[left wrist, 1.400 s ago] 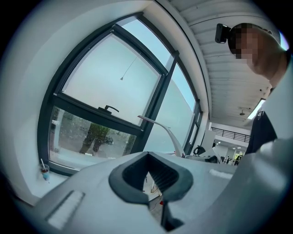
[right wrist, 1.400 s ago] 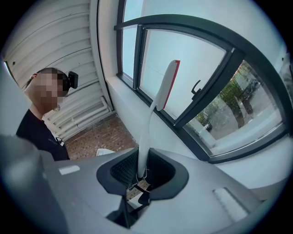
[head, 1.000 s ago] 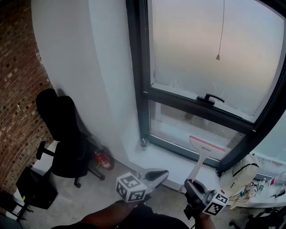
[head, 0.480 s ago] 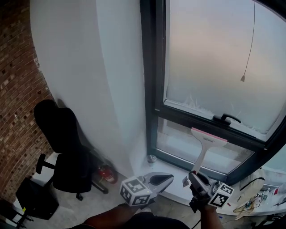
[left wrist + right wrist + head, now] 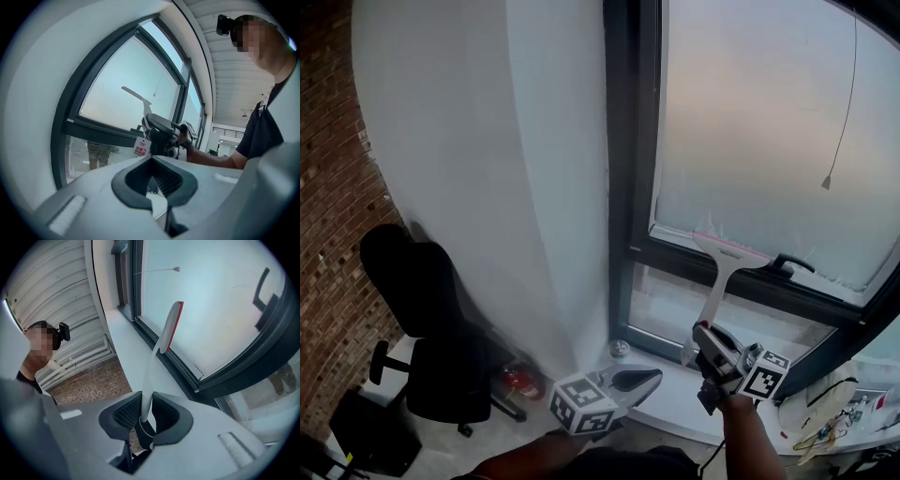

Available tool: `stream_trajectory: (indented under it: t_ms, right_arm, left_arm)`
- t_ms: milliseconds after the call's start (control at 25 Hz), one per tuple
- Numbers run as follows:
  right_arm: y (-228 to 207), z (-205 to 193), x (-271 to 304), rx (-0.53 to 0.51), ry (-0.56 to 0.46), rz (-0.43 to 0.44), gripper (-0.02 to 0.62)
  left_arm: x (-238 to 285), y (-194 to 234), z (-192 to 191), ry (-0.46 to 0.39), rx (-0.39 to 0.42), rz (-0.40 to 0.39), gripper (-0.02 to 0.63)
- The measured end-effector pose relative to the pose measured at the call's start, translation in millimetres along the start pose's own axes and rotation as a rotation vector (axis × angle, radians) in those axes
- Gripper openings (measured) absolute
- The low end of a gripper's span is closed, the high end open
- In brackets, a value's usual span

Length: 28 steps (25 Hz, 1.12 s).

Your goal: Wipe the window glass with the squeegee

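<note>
A squeegee with a white handle (image 5: 713,298) and a pink-edged blade (image 5: 727,246) is held up against the window. Its blade lies along the bottom edge of the frosted upper pane (image 5: 750,131). My right gripper (image 5: 705,339) is shut on the handle's lower end; in the right gripper view the handle (image 5: 149,376) rises from between the jaws (image 5: 143,416) to the blade (image 5: 171,326). My left gripper (image 5: 649,377) hangs low, left of the right one, shut on nothing (image 5: 157,185). The left gripper view shows the squeegee (image 5: 136,96) from the side.
A dark window frame (image 5: 623,187) borders a white wall (image 5: 487,169). A window handle (image 5: 792,265) and a pull cord (image 5: 827,183) lie right of the blade. A small can (image 5: 620,349) stands on the sill (image 5: 675,398). A black office chair (image 5: 422,309), a red extinguisher (image 5: 517,382) and a brick wall (image 5: 328,187) are at left.
My right gripper has lifted the squeegee from the lower pane up to the bottom edge of the upper pane. The head view has tilted upward. The left gripper has stayed low.
</note>
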State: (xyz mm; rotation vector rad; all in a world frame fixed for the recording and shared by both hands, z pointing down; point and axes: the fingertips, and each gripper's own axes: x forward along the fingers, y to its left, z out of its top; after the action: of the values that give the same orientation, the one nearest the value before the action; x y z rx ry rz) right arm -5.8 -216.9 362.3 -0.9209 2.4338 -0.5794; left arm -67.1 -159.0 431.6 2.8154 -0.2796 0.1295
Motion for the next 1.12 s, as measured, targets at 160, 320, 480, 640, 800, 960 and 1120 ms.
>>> stream_trajectory:
  t_ms: [160, 320, 480, 640, 800, 960, 1120]
  right_arm:
    - [-19, 21, 29, -0.026, 0.006, 0.018, 0.091]
    - [-34, 49, 60, -0.053, 0.002, 0.057, 0.091]
    - [-46, 83, 94, -0.082, -0.007, 0.094, 0.091]
    - [-58, 115, 127, -0.141, -0.017, 0.111, 0.091]
    - [-71, 144, 156, -0.173, -0.018, 0.124, 0.089]
    - [-81, 162, 176, -0.185, -0.017, 0.125, 0.091]
    - [-83, 172, 184, -0.211, -0.016, 0.133, 0.089]
  left_arm:
    - [10, 12, 9, -0.015, -0.003, 0.002, 0.0]
    - [23, 19, 21, -0.03, 0.002, 0.002, 0.0]
    - [35, 27, 34, -0.044, 0.004, 0.016, 0.0]
    - [39, 39, 35, -0.055, -0.007, 0.042, 0.0]
    - [41, 54, 28, -0.055, -0.04, 0.076, 0.0]
    - [44, 64, 26, -0.059, -0.067, 0.094, 0.0]
    - [44, 69, 23, -0.059, -0.073, 0.108, 0.0]
